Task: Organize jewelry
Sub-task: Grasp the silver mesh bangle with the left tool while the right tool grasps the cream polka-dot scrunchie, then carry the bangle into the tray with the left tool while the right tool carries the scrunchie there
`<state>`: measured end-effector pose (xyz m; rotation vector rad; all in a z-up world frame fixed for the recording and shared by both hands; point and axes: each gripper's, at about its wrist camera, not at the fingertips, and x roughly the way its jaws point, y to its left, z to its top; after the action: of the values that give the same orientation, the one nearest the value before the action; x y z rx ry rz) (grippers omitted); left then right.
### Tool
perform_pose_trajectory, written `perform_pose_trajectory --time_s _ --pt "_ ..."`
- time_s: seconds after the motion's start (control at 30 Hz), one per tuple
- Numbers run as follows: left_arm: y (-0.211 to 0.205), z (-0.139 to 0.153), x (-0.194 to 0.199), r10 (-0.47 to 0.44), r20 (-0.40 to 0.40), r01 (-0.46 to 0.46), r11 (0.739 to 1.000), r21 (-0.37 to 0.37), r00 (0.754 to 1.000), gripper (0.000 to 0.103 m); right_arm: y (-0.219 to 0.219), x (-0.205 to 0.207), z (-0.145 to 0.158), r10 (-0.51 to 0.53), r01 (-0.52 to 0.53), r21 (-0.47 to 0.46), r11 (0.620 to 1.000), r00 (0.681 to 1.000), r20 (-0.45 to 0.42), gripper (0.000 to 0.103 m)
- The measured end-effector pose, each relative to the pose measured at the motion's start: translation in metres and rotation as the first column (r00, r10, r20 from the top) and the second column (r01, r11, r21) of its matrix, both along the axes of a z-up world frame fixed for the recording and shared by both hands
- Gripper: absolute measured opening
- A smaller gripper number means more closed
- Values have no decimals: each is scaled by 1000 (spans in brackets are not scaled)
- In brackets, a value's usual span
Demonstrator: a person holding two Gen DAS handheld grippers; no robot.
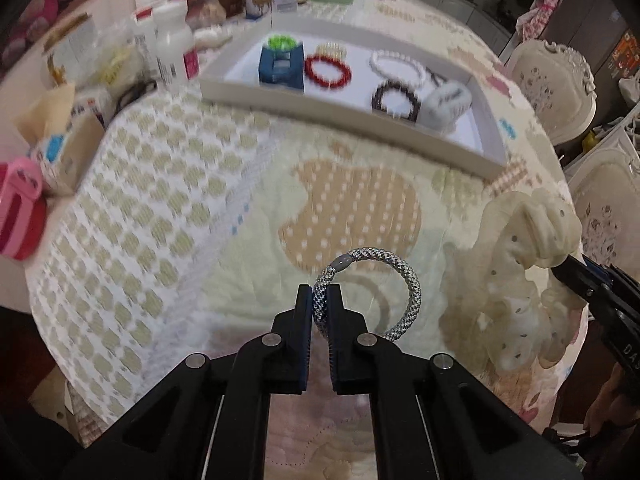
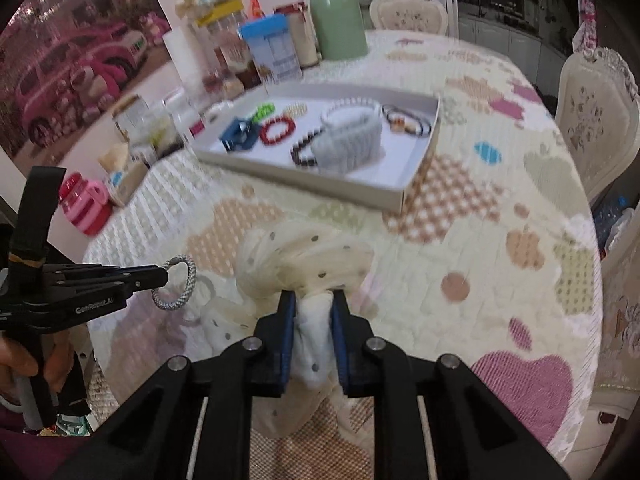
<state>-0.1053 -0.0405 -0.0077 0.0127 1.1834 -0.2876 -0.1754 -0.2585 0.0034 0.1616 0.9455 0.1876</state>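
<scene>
My left gripper (image 1: 320,300) is shut on a silver braided hair tie (image 1: 404,276) and holds it above the tablecloth; it also shows in the right wrist view (image 2: 176,284). My right gripper (image 2: 314,304) is shut on a cream dotted fabric scrunchie (image 2: 304,260), lifted near the table's front; the scrunchie shows in the left wrist view (image 1: 524,276) at the right. A white tray (image 1: 360,116) further back holds a red bead bracelet (image 1: 328,72), a dark bead bracelet (image 1: 394,100), a white pearl bracelet (image 1: 396,64), a blue clip (image 1: 280,68) and a grey scrunchie (image 1: 446,106).
Bottles, boxes and a green jug (image 2: 338,20) crowd the table's far left. A pink container (image 1: 18,212) sits at the left edge. Ornate white chairs (image 2: 596,120) stand to the right. The tray (image 2: 416,184) lies mid-table on the patterned cloth.
</scene>
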Motion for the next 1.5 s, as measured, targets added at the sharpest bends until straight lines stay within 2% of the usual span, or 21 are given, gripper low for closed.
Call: perform_pose_trajectory --time_s 0.37,0.73,1.17,1.5 --pt "-11 47 38 -1 126 -1 1000 16 992 11 -9 29 40 -11 10 7 1000 997 77 18" --pt "-27 67 93 -22 179 15 999 39 984 11 -22 82 65 -49 47 18 999 993 109 18" --pt "-44 58 152 -72 160 63 996 63 985 11 -34 156 64 -125 120 57 991 987 97 18" --pt "-56 36 188 -81 111 75 996 54 990 11 -51 218 39 -206 201 136 970 978 28 18"
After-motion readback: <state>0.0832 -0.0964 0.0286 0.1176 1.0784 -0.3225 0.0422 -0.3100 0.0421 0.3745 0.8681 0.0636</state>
